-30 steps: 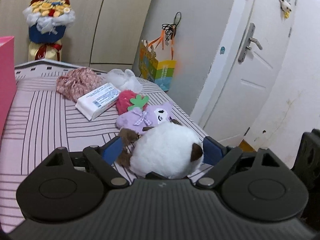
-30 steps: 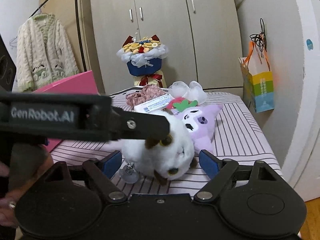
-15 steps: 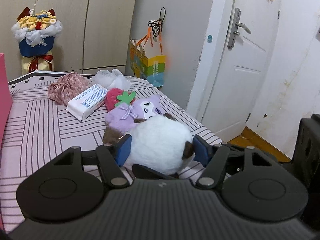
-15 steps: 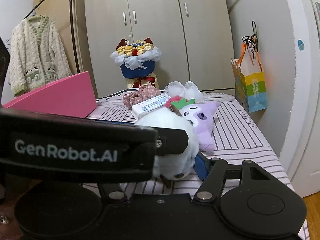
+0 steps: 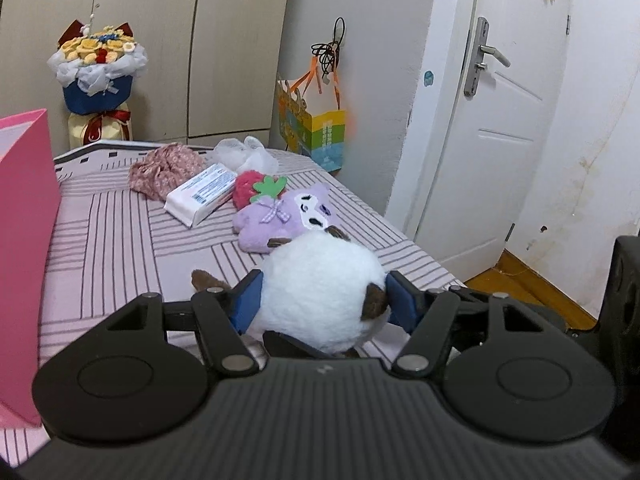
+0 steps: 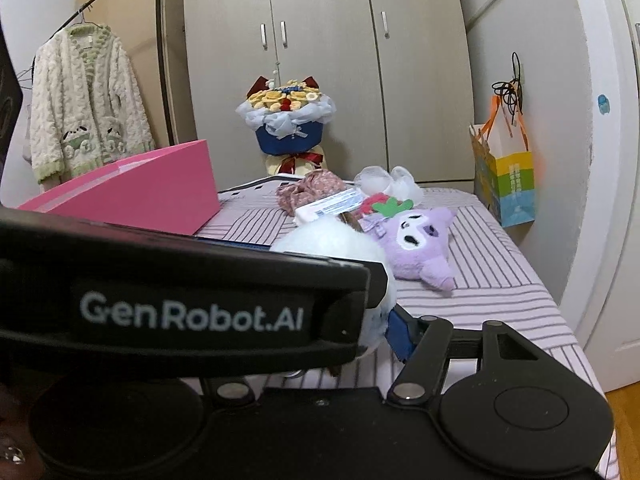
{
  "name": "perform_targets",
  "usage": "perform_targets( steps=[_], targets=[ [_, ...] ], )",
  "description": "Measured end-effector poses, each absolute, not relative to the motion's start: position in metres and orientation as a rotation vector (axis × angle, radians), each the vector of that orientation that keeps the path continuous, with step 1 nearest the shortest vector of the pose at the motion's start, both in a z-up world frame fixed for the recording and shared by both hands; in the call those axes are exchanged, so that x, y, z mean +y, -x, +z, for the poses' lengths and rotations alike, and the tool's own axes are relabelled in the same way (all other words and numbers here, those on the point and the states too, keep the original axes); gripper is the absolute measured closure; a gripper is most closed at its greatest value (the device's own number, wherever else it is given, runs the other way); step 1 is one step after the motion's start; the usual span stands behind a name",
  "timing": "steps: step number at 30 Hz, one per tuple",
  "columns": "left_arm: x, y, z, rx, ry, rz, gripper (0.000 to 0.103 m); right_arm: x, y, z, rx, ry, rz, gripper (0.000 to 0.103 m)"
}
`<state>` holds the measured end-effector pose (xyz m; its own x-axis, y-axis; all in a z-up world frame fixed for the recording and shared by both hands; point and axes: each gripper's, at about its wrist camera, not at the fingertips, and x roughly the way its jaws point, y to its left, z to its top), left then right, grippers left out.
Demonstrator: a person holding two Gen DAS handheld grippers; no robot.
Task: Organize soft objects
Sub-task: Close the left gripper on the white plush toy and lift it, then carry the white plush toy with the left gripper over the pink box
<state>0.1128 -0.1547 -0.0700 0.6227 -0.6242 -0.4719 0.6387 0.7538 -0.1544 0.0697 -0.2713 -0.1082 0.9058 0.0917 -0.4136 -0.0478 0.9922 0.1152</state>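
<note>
My left gripper (image 5: 320, 304) is shut on a round white plush with brown ears (image 5: 320, 288), held just above the striped bed (image 5: 112, 240). In the right wrist view the left gripper's body (image 6: 180, 312) crosses in front and hides my right gripper's left finger; only the right blue fingertip (image 6: 398, 330) shows beside the white plush (image 6: 340, 240), so I cannot tell its state. A purple plush (image 5: 288, 216) lies behind, also in the right wrist view (image 6: 416, 240). A red strawberry plush (image 5: 252, 188) lies next to it.
A pink box (image 6: 132, 196) stands at the bed's left, also in the left wrist view (image 5: 24, 240). A white tissue pack (image 5: 200, 196), floral cloth (image 5: 164, 168) and clear bag (image 5: 244, 156) lie at the back. A flower bouquet (image 6: 286, 120), wardrobe, hanging bag (image 5: 316, 132) and door (image 5: 500, 120) surround the bed.
My left gripper closed on the white plush and lifted it up and back. In the right wrist view the left gripper moved across and now covers most of the plush.
</note>
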Motion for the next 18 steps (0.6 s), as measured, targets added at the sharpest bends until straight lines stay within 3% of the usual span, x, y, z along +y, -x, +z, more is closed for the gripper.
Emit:
perform_targets(
  steps=[18],
  targets=[
    [-0.105,-0.081,-0.038,0.658,0.014,-0.691,0.037,-0.251,-0.044,-0.070,0.635,-0.190,0.256,0.035]
  ],
)
